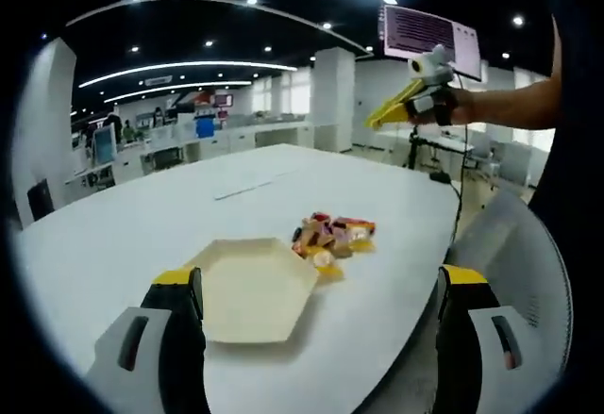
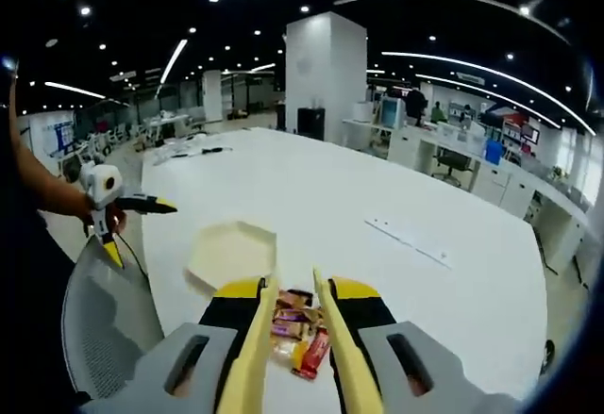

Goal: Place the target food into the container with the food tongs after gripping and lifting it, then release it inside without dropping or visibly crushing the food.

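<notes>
On the table (image 1: 113, 235), the snack pile (image 1: 332, 238) lies just beside the tray (image 1: 253, 291)

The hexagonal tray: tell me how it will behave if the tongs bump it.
The hexagonal tray looks thin and shallow, so probably light and apt to slide on the smooth white table. Its low walls suggest it won't tip easily. It holds nothing yet to weigh it down.
</notes>
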Action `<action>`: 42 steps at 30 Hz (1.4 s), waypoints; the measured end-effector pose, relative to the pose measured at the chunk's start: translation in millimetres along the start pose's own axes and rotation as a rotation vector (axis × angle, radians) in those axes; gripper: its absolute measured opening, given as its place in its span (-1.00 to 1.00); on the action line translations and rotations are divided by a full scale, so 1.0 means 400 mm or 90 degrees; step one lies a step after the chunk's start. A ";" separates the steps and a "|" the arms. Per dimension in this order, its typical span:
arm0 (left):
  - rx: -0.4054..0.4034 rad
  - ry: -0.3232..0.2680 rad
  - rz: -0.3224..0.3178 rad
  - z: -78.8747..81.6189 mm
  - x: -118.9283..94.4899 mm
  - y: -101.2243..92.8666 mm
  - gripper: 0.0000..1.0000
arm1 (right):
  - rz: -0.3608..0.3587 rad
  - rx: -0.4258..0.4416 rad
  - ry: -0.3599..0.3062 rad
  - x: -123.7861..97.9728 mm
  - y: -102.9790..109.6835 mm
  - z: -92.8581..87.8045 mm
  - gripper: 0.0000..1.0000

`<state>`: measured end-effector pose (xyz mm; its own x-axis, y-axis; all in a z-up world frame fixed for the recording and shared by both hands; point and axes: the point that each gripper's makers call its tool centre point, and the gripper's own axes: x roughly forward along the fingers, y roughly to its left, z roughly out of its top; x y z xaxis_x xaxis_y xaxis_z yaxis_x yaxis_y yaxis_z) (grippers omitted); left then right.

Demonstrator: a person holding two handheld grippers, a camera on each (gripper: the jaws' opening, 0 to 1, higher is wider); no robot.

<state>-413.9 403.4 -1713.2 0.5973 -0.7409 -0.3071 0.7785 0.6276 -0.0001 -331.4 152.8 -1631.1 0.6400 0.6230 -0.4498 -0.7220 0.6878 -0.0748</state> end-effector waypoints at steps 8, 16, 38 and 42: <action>-0.001 0.048 0.089 -0.061 -0.007 0.037 0.99 | -0.017 0.018 0.030 0.059 -0.026 -0.039 -0.50; 0.002 0.041 0.081 -0.069 0.041 -0.002 0.99 | -0.034 0.031 0.057 0.123 -0.077 -0.102 -0.50; -0.036 0.033 0.058 -0.062 0.062 -0.042 0.99 | -0.062 0.090 0.125 0.274 -0.151 -0.264 -0.49; -0.026 0.052 0.067 -0.076 0.065 -0.039 0.99 | -0.063 0.103 0.138 0.299 -0.158 -0.290 -0.49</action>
<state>-416.4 381.8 -1750.1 0.6568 -0.6492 -0.3836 0.7023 0.7118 -0.0023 -239.6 140.5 -1783.6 0.6215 0.4681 -0.6282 -0.5966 0.8025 0.0078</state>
